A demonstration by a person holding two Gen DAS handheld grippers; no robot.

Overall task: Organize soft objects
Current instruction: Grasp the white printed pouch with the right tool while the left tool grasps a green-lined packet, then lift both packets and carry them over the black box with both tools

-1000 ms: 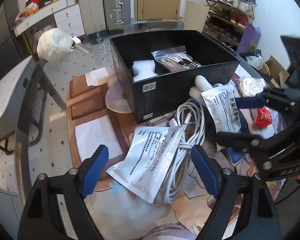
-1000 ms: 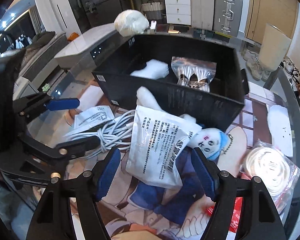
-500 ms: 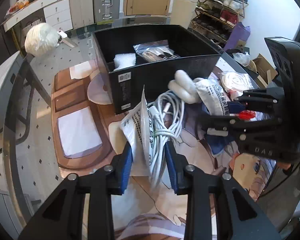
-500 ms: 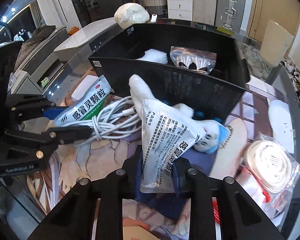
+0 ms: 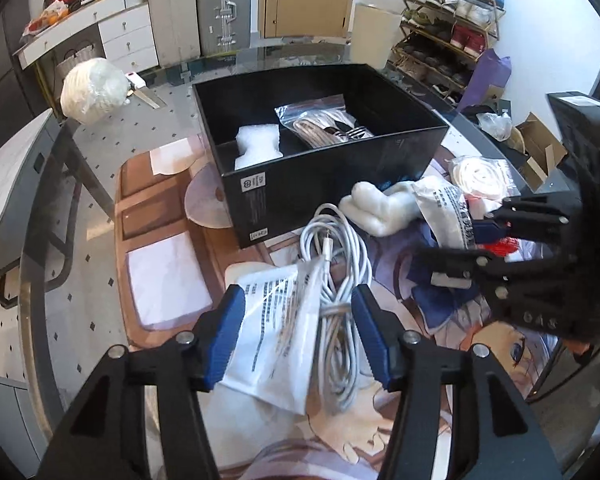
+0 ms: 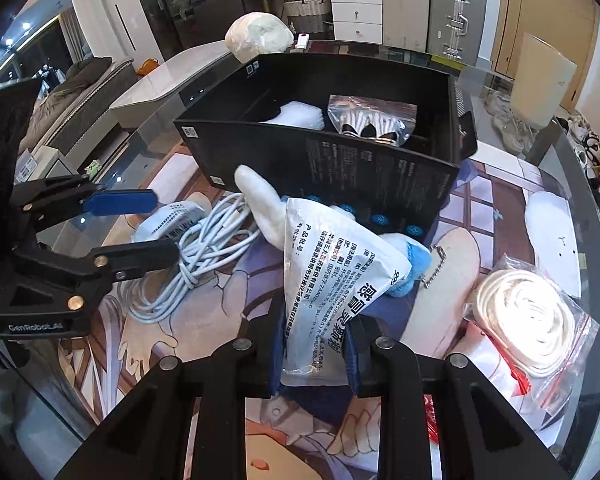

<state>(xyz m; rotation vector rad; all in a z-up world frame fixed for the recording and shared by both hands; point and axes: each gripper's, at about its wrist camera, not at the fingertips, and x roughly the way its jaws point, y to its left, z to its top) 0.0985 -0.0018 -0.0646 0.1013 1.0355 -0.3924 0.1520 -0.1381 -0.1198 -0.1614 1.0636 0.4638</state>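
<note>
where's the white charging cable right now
In the left wrist view the white cable lies coiled on the table mat in front of the black box, beside a white sachet, between the open left gripper fingers.

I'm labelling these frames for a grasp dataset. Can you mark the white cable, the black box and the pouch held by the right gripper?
Cable [image 5: 342,264], left wrist view: on the coiled loops.
Box [image 5: 332,178], left wrist view: on its near outer wall.
Pouch [image 6: 332,280], right wrist view: on its printed face.
</note>
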